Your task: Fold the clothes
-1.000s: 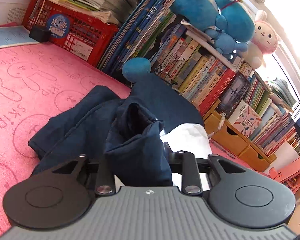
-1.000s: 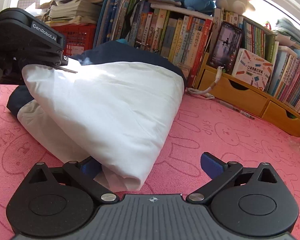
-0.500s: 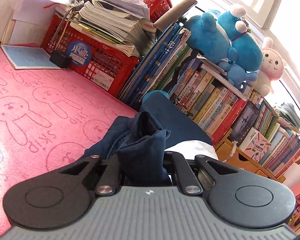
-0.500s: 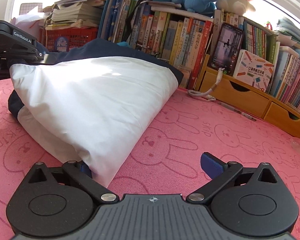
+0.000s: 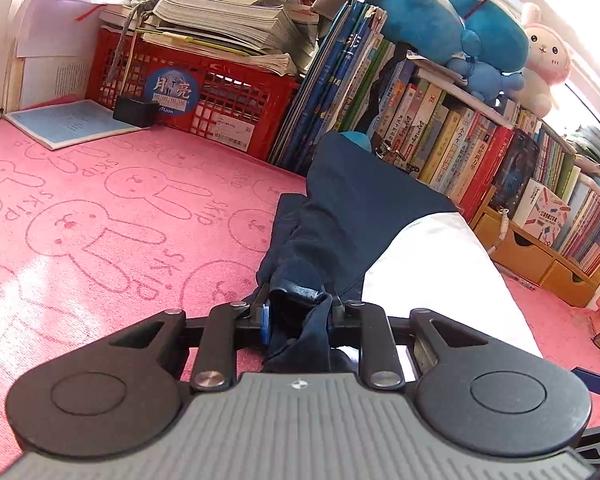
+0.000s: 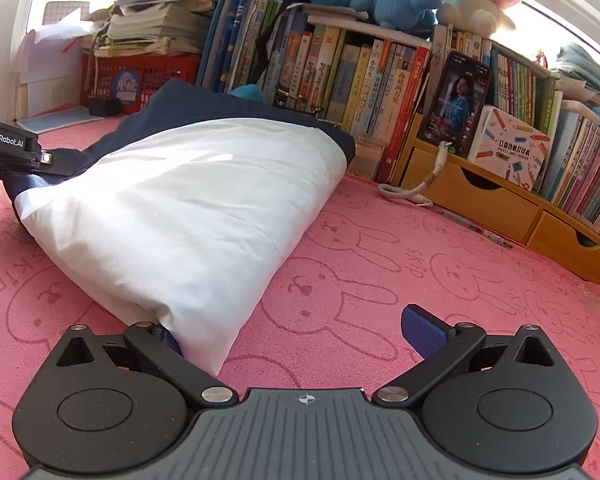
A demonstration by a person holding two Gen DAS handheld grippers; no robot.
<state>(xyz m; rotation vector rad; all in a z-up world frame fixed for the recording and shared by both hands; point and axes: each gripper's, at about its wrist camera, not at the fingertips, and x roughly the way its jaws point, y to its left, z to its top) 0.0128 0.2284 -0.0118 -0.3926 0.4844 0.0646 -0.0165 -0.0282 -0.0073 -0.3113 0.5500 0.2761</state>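
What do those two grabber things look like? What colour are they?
Both are black with a ribbed grey body, two round black discs and silver screws. The right gripper has blue fingertip pads. The left gripper has blue pads too, and white "GenRobot.AI" lettering on its side.

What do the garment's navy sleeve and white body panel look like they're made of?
Navy sleeve, pinched in the left gripper: soft matte woven cloth, probably cotton, bunching in limp folds. White body panel: smooth, thin fabric, faintly creased, with a slight sheen in the sunlight; cotton or a blend, I can't tell.
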